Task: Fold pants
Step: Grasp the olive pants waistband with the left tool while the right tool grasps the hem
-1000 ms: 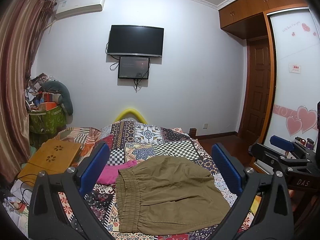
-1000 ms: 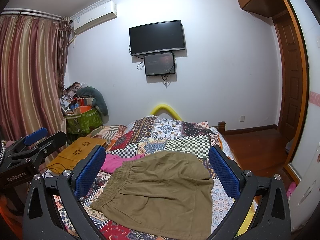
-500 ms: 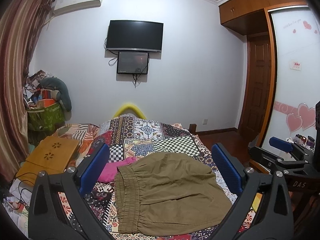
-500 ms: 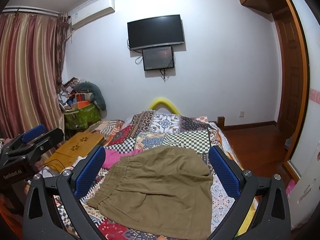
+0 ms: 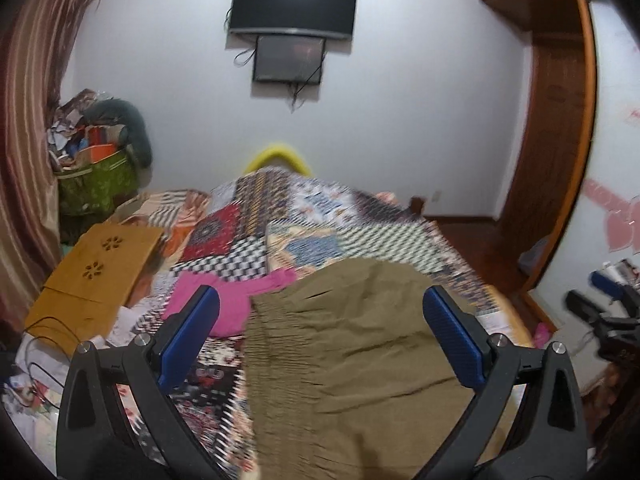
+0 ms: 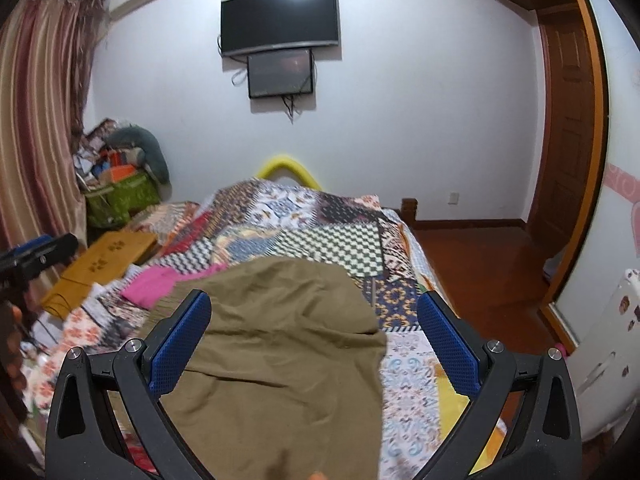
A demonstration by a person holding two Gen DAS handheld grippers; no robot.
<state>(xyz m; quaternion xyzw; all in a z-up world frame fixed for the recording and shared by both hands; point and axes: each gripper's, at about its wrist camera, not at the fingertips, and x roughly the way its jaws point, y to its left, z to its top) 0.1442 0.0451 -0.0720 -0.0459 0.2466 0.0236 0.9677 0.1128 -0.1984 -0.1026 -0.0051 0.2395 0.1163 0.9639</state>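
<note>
Lying flat on the patchwork quilt (image 6: 340, 240) of the bed, the olive-khaki pants (image 5: 352, 344) show soft, creased cloth with a gathered, ribbed elastic waistband along their left edge, just beside a bright pink garment (image 5: 236, 300). The left gripper (image 5: 320, 336) and the right gripper (image 6: 314, 338) both hang above the cloth with their blue textured pads spread wide and nothing between them. Motion blur smears the quilt pattern, and the pants' near end is cut off at the bottom edge.
</note>
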